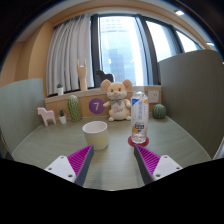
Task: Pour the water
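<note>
One water bottle (139, 113), clear with a label, upright on a red coaster (139, 140), just ahead of the right-hand finger and apart from it. One white cup (95, 134), upright, mouth open, standing left of the bottle and just ahead of the left-hand finger; a bare strip of tabletop (118, 160) lies between cup and bottle and runs back toward the fingers. Gripper (113, 160): level, pointing across the tabletop, fingers spread wide, holding nothing, magenta pads (78, 159) facing inward. Behind, along the far edge: one plush mouse (117, 100), one pink toy animal (46, 116), two cactus figures, one left (73, 108) and one right (159, 111). Grey partitions (20, 112) close both sides; window (122, 48) beyond.
</note>
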{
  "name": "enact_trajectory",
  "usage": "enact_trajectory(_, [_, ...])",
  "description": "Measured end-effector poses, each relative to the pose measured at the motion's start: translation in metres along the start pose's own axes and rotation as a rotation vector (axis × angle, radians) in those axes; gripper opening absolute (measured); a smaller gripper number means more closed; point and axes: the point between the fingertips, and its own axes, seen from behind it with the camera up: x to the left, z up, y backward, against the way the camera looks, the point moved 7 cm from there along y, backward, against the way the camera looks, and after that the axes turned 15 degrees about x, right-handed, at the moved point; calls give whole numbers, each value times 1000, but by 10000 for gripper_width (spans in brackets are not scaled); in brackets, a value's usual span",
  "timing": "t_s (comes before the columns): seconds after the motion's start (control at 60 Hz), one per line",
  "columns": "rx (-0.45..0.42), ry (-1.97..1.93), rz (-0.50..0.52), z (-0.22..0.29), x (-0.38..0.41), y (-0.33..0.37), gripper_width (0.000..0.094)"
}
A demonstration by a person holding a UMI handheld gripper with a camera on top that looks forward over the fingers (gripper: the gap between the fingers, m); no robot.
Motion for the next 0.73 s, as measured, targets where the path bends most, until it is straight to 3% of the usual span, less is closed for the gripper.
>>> enact_trajectory(0.417, [-87,60,33,19,74,106,849])
enact_trajectory(0.733, [-113,79,29,30,82,131,838])
